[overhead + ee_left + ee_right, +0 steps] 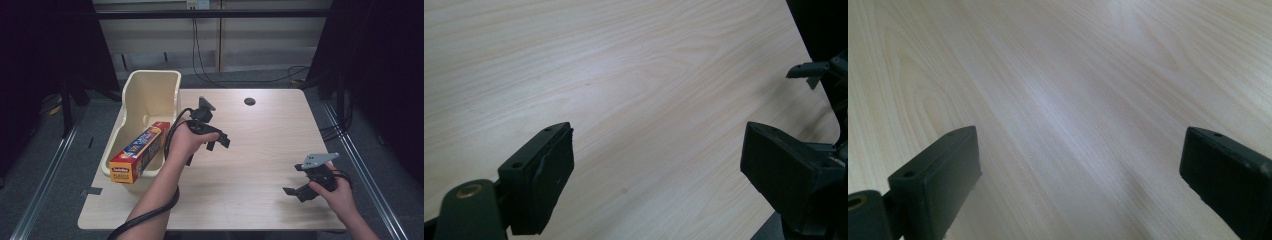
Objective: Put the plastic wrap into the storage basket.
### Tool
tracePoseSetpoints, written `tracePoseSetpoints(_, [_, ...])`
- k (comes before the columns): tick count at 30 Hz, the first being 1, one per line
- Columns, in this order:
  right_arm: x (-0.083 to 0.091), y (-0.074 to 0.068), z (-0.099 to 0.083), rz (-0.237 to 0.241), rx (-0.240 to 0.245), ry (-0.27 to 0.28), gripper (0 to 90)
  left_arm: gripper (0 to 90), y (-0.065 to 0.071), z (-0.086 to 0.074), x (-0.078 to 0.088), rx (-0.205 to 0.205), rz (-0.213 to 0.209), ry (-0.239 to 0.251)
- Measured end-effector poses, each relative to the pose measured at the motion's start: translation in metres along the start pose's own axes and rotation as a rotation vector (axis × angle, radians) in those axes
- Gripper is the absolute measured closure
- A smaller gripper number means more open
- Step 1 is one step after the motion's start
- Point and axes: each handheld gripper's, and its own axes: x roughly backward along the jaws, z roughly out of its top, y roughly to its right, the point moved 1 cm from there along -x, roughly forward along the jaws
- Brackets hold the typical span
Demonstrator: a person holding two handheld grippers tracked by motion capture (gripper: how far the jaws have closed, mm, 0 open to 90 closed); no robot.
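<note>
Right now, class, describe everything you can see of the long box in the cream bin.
The box is a long, narrow carton, apparently cardboard, printed in orange, yellow and blue, with its small lettering illegible. It lies tilted in the cream plastic bin, its near end poking over the bin's low front rim. It seems closed. Neither gripper touches it.

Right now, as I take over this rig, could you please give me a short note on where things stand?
Left gripper: open, nothing between its jaws, held above the table just right of the bin.
Right gripper: open, nothing between its jaws, low over the table near its right front corner.
Things: the plastic wrap box lies slanted in the cream bin at the table's left edge, its near end sticking out over the bin's front rim.
Done: the box is in the bin and neither gripper touches it.
Left: probably nothing more than checking that the box sits steady.
</note>
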Motion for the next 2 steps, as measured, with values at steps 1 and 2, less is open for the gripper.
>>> tracePoseSetpoints(1, [0.0001, -0.0001, -0.0001, -0.002, -0.001, -0.003, 2.7, 13.6, 0.0007, -0.002, -0.0034, -0.005, -0.005, 0.0])
tracePoseSetpoints(2, [-0.0001, 0.0, -0.0001, -0.003, 0.0, -0.002, 2.7, 13.6, 0.0007, -0.002, -0.0034, -0.005, -0.005, 0.0])
